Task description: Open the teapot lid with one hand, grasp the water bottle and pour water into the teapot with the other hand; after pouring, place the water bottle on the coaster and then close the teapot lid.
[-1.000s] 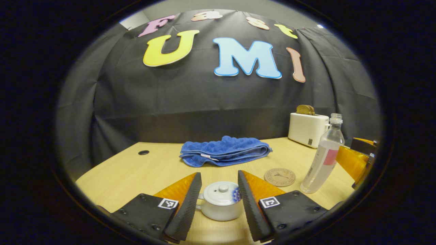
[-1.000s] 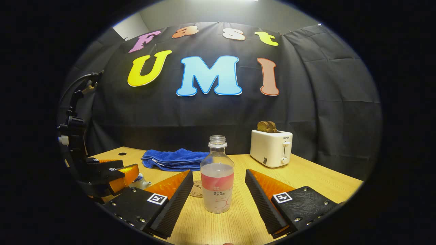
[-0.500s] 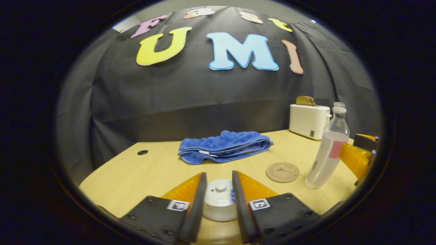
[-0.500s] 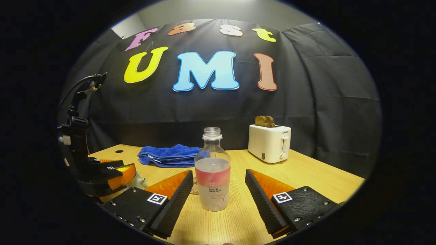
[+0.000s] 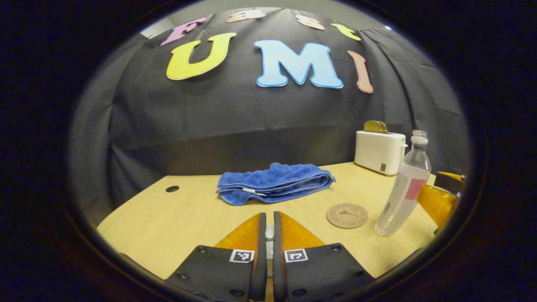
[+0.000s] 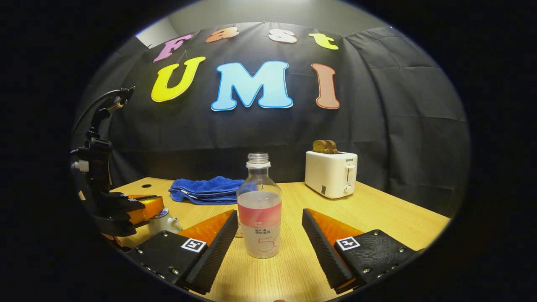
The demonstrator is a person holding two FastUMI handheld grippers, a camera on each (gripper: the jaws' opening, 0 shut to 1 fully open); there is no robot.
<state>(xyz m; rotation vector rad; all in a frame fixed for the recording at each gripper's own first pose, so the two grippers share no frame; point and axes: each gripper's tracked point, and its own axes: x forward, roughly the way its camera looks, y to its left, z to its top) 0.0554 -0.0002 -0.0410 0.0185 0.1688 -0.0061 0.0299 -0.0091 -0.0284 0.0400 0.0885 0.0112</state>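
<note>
In the left gripper view my left gripper has its fingers nearly together, and a white sliver of the teapot lid's knob shows between them; the pot below is hidden. The right gripper view shows that gripper sitting on top of the small white teapot. The clear water bottle, uncapped and partly full with a pink label, stands upright between the spread fingers of my open right gripper, which do not touch it. A round cork coaster lies left of the bottle.
A folded blue towel lies at the back middle of the wooden table. A white toaster with bread in it stands at the back right. A cable hole is near the table's left edge.
My left gripper has closed from wide open around the teapot to pinching the lid's knob. My right gripper has eased slightly closer to the bottle and stays open.
</note>
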